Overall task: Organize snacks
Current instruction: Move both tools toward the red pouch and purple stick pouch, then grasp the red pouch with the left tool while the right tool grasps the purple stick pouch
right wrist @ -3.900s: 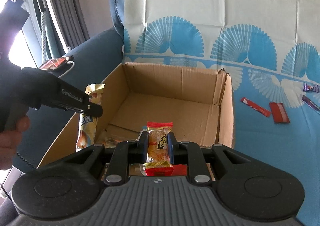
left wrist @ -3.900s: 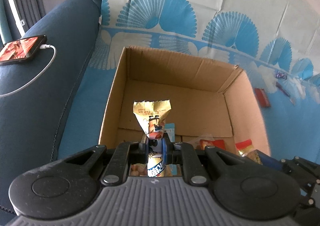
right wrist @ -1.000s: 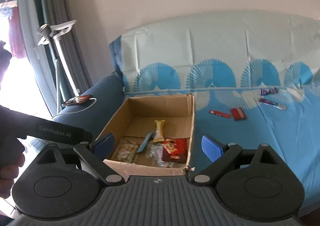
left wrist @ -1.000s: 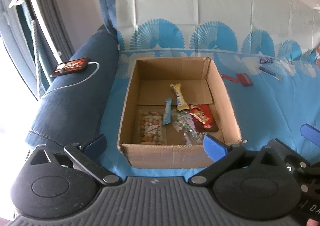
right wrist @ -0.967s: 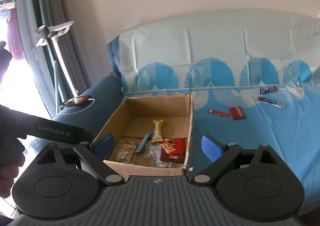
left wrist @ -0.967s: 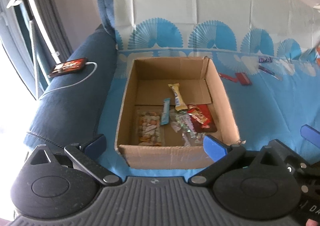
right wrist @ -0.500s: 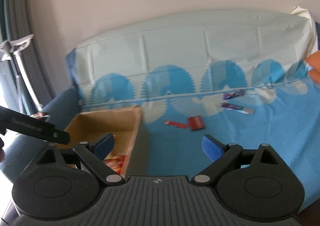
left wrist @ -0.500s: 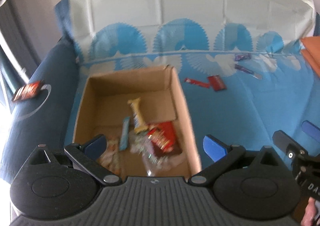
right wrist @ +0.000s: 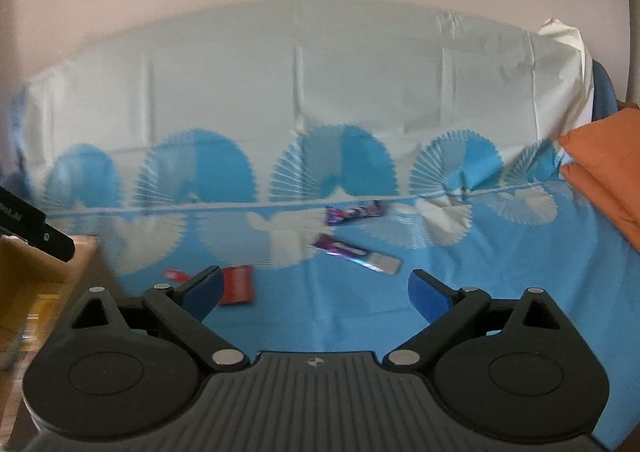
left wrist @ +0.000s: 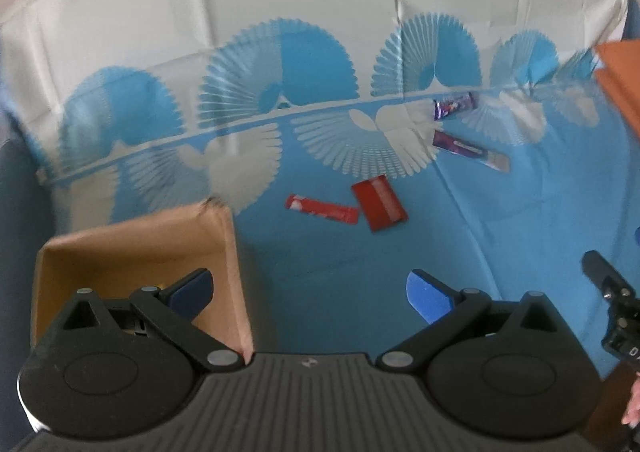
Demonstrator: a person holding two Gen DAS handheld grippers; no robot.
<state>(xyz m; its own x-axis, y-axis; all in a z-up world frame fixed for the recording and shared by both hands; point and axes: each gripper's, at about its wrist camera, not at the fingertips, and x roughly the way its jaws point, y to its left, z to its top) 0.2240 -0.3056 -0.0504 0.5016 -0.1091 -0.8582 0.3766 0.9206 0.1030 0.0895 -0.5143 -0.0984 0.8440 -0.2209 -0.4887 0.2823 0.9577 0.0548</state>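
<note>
Both grippers are open and empty, held above the blue-covered sofa seat. My left gripper is over the right wall of the cardboard box. Ahead of it lie a red stick snack, a red flat packet, a purple bar and a purple wrapped snack. My right gripper faces the same snacks: the red flat packet, the purple bar and the purple wrapped snack. The box edge shows at the far left.
The sofa back is draped with a white and blue fan-pattern cloth. An orange cushion sits at the right end of the seat. The dark blue armrest is at the left. The other gripper's body shows at the right edge.
Both grippers have let go of their snacks into the box, opened, pulled back, then swung right. The loose snacks on the seat are now ahead and the box has slid to the left edge.
</note>
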